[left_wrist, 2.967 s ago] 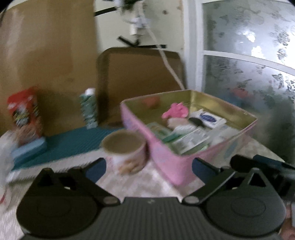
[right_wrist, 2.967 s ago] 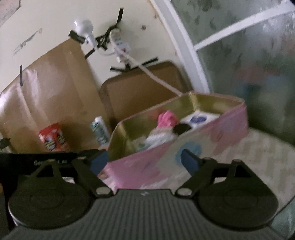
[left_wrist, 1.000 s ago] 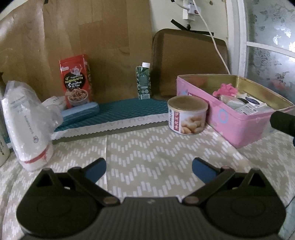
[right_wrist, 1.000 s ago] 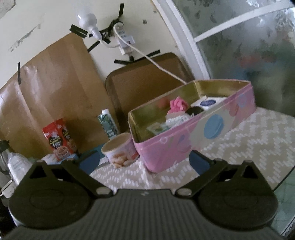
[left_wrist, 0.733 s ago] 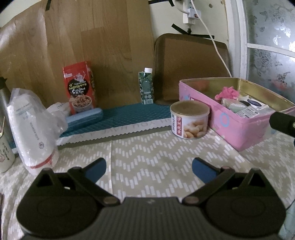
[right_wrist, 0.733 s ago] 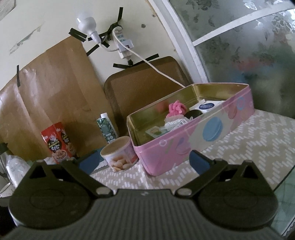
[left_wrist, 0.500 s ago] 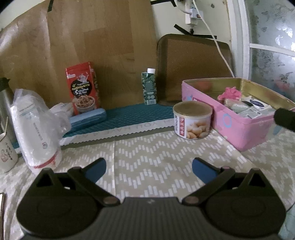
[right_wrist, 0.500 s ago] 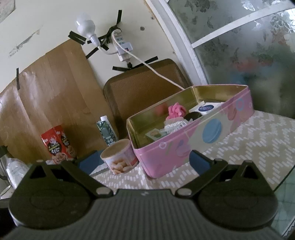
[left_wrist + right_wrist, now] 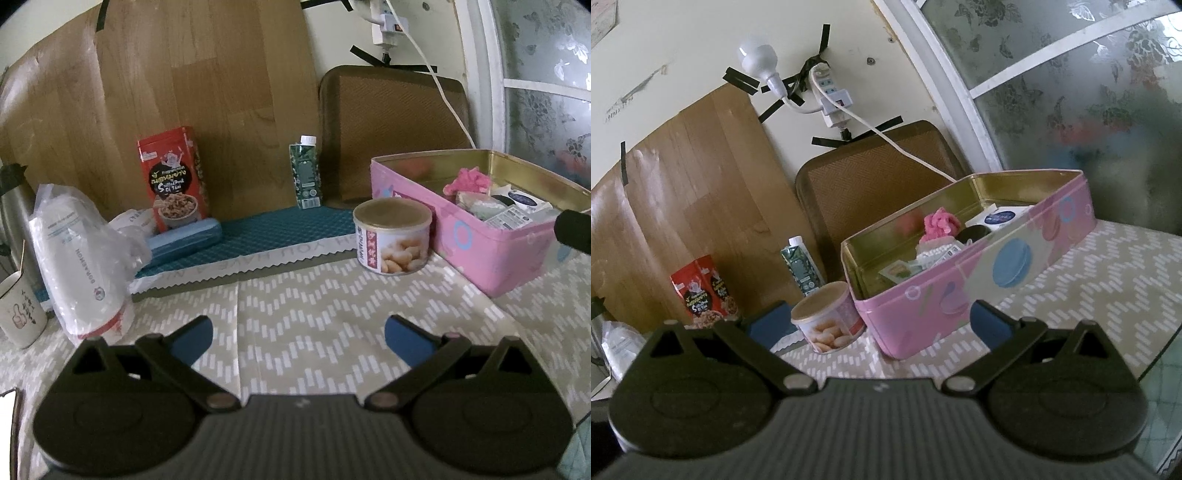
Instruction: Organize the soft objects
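Chevron-cloth table [image 9: 306,306], pink tin [image 9: 960,295] of soft items ahead-right of left hand-held gripper [image 9: 297,338], both hand-held grippers wide open, empty

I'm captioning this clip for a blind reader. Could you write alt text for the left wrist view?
The left tool is open and empty above a chevron-patterned tablecloth. Ahead on the right an open pink tin holds a pink fluffy item and packets, with a peanut can beside it. On the left is a white plastic bag.
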The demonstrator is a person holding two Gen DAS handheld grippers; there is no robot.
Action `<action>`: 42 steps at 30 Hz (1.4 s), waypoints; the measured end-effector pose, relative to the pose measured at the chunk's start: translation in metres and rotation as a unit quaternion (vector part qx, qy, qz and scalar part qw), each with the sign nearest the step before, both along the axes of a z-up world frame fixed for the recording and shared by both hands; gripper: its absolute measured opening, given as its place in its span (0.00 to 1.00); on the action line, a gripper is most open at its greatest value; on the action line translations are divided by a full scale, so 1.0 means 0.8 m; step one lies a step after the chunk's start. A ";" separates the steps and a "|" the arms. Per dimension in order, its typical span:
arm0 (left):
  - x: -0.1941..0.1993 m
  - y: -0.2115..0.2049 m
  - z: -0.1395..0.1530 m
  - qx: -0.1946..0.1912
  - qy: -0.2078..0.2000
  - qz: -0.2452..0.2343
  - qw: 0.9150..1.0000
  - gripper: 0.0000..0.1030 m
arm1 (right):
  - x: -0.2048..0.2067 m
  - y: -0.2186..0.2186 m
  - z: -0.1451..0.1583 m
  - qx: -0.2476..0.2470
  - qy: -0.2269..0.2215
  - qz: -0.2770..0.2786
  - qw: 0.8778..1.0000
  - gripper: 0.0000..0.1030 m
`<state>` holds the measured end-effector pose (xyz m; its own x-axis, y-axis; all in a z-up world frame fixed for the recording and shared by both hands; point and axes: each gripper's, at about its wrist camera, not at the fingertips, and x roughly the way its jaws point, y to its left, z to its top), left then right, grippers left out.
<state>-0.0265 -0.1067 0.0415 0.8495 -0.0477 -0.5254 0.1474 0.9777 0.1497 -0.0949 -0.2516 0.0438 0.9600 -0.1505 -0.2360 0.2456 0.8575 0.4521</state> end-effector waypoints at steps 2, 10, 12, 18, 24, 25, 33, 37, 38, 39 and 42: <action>-0.001 -0.001 0.000 0.002 0.000 0.000 1.000 1.00 | -0.001 -0.001 0.000 0.000 -0.002 -0.004 1.000 1.00; -0.001 -0.002 -0.002 0.007 0.025 -0.017 1.000 1.00 | -0.008 0.001 -0.003 0.003 -0.022 -0.021 1.000 1.00; -0.002 -0.005 -0.004 0.011 0.032 -0.024 0.999 1.00 | -0.011 0.001 -0.004 0.006 -0.032 -0.027 0.999 1.00; -0.007 -0.013 -0.008 0.019 0.043 -0.042 0.998 1.00 | -0.011 0.001 -0.004 0.006 -0.033 -0.030 0.999 1.00; -0.011 -0.020 -0.008 0.023 0.050 -0.056 0.997 1.00 | -0.012 -0.001 -0.007 0.008 -0.029 -0.036 0.999 1.00; -0.012 -0.021 -0.007 0.024 0.051 -0.059 0.997 1.00 | -0.012 -0.002 -0.007 0.008 -0.028 -0.037 0.999 1.00; -0.019 -0.029 -0.007 0.021 0.066 -0.082 0.994 1.00 | -0.013 -0.004 -0.009 0.012 -0.025 -0.045 0.999 1.00; -0.022 -0.034 -0.008 0.019 0.077 -0.094 0.992 1.00 | -0.013 -0.006 -0.010 0.015 -0.024 -0.047 0.998 1.00; -0.023 -0.035 -0.009 0.017 0.081 -0.097 0.992 1.00 | -0.013 -0.006 -0.011 0.016 -0.023 -0.048 0.998 1.00; -0.022 -0.035 -0.009 0.014 0.085 -0.100 0.991 1.00 | -0.013 -0.007 -0.011 0.016 -0.022 -0.048 0.998 1.00; -0.022 -0.037 -0.010 0.009 0.095 -0.108 0.990 1.00 | -0.012 -0.007 -0.012 0.019 -0.020 -0.049 0.998 1.00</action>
<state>-0.0441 -0.1362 0.0332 0.7069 -0.2058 -0.6767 0.3792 0.9179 0.1170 -0.1048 -0.2571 0.0344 0.9499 -0.2352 -0.2058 0.3083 0.8128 0.4943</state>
